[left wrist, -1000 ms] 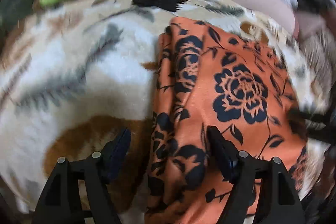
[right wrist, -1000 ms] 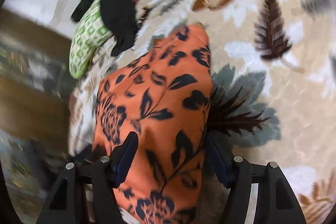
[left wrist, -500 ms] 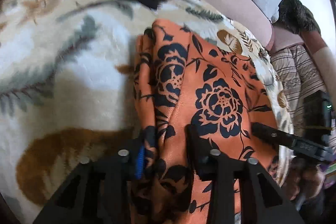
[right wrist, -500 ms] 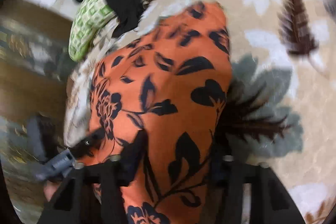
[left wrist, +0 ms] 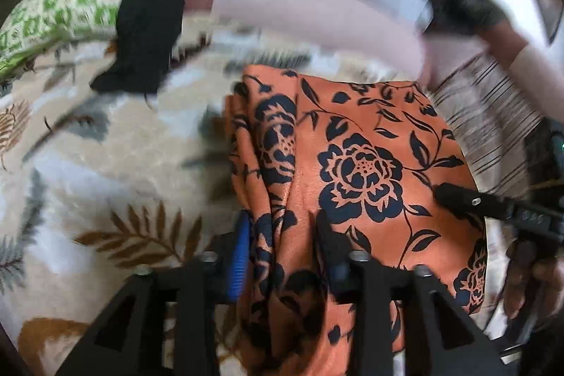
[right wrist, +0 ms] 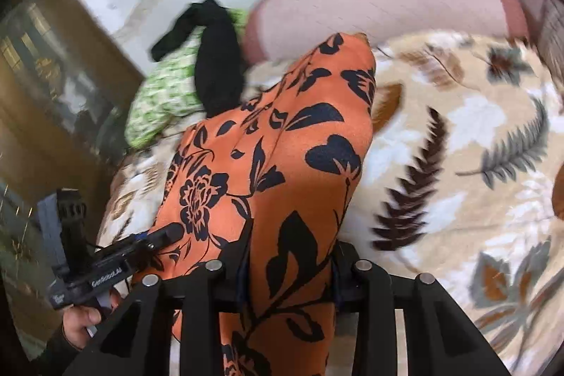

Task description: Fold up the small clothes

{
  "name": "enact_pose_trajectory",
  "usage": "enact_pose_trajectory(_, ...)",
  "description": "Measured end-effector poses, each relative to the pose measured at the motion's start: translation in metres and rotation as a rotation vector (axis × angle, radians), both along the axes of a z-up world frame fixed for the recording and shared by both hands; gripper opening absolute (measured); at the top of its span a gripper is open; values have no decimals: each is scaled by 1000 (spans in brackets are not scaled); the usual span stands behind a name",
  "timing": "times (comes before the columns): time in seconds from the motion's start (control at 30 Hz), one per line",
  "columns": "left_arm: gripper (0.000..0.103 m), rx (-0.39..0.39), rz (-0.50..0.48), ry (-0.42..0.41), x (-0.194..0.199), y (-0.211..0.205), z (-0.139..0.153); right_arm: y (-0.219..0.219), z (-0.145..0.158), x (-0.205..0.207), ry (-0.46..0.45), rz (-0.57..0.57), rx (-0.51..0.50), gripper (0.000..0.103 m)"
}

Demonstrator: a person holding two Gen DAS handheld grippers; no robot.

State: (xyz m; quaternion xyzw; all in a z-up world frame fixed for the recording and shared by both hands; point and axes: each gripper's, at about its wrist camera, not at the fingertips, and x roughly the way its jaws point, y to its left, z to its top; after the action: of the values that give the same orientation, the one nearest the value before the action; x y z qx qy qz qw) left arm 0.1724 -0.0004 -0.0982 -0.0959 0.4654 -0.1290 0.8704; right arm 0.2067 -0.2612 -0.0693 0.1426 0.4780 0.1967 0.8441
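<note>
Only partly legible white lettering, approx. "GenRobot.AI", on left claw body in right-wrist view.

An orange garment with black flowers lies on a cream blanket printed with brown and grey leaves.

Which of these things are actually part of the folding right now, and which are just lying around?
In use:
orange floral garment
left hand-held gripper
right hand-held gripper

Lying about:
black garment
green patterned cloth
leaf-print blanket
</note>
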Motion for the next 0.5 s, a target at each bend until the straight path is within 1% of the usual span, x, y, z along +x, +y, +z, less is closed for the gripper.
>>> enact_pose_trajectory(0.03,54,43,3,42,4,-4,-14,-9,-20,9,45,-42,-39,58)
enact_pose_trajectory(0.07,57,55,3,63,4,-4,-20,-14,-32,10,76,-80,-80,61)
enact_pose_trajectory(0.1,58,36,13,44,-2,-1,-17,-18,-42,8,107,-109,-117,62)
enact_pose_trajectory(0.13,60,40,34,20,-7,3,-12,-22,-44,0,100,-130,-113,62)
enact_pose_trajectory(0.17,64,53,50,-3,-6,4,-6,-24,-39,-7,74,-140,-102,62)
enact_pose_trajectory(0.2,65,64,58,-31,-13,8,0,-23,-32,-14,43,-147,-98,62)
enact_pose_trajectory(0.23,66,59,60,-64,-21,10,8,-21,-19,-24,-5,-146,-82,62)
enact_pose_trajectory(0.27,71,60,60,-83,-26,13,12,-17,-9,-31,-40,-132,-51,62)
enact_pose_trajectory(0.3,73,91,59,-102,-30,10,11,-13,0,-37,-70,-114,-19,64)
enact_pose_trajectory(0.33,75,123,52,-96,-28,7,6,-5,7,-43,-105,-88,16,68)
enact_pose_trajectory(0.37,75,179,41,-48,-21,1,-8,5,9,-46,-124,-58,38,76)
enact_pose_trajectory(0.4,75,213,39,6,-10,-3,-20,16,4,-43,-118,-17,48,79)
enact_pose_trajectory(0.43,76,213,48,37,-7,-2,-28,24,-7,-37,-83,11,45,82)
enact_pose_trajectory(0.47,76,181,69,46,-7,1,-26,29,-24,-28,-21,17,34,83)
enact_pose_trajectory(0.5,76,163,76,48,-10,5,-22,29,-47,-19,76,-12,15,82)
